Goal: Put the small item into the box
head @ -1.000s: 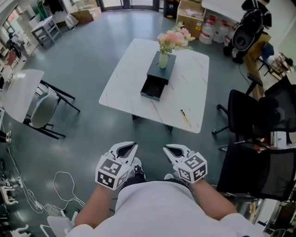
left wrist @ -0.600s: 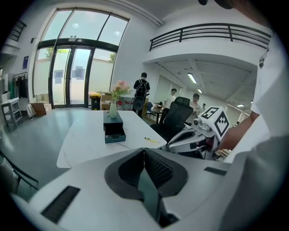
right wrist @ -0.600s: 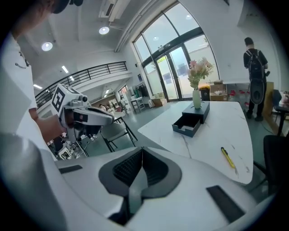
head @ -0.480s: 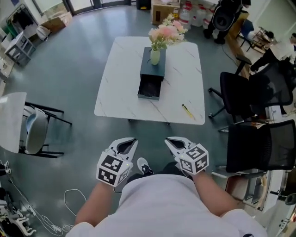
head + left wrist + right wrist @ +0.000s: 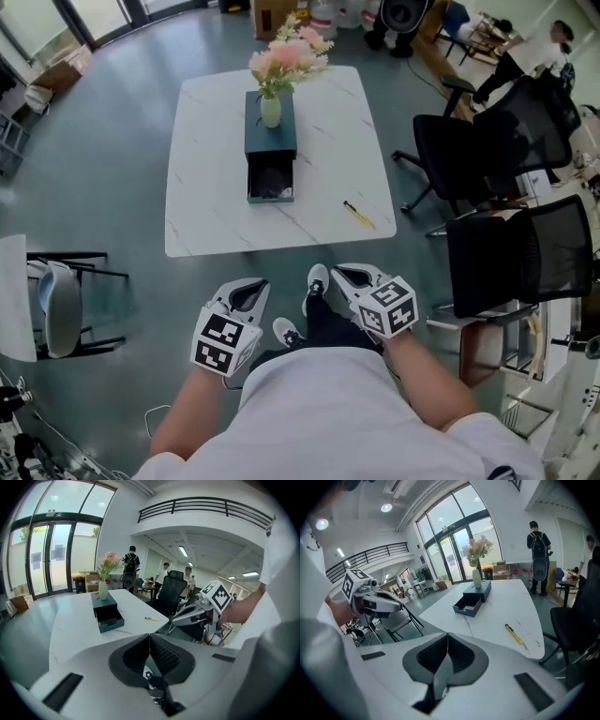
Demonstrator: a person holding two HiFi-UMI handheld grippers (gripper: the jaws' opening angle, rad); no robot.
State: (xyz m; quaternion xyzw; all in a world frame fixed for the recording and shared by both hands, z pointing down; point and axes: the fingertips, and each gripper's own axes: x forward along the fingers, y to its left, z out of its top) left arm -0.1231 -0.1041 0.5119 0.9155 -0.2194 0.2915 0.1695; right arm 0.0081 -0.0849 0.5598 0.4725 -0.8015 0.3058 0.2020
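Observation:
A dark teal box (image 5: 270, 150) stands on the white table (image 5: 206, 187), its drawer (image 5: 270, 181) pulled open toward me. A vase of pink flowers (image 5: 271, 111) sits on top of the box. The small item, a slim yellow tool (image 5: 356, 214), lies near the table's near right corner; it also shows in the right gripper view (image 5: 514, 633). My left gripper (image 5: 246, 292) and right gripper (image 5: 352, 277) are held at my waist, well short of the table. Both are shut with nothing between the jaws (image 5: 150, 637) (image 5: 447, 637).
Two black office chairs (image 5: 469, 150) (image 5: 520, 262) stand right of the table. A folding chair (image 5: 56, 309) is at the left. People and cartons are at the back of the room. Grey floor lies between me and the table.
The head view has swung: the table now sits further left and nearer, and my shoes show on the floor. Both grippers stay shut at my waist.

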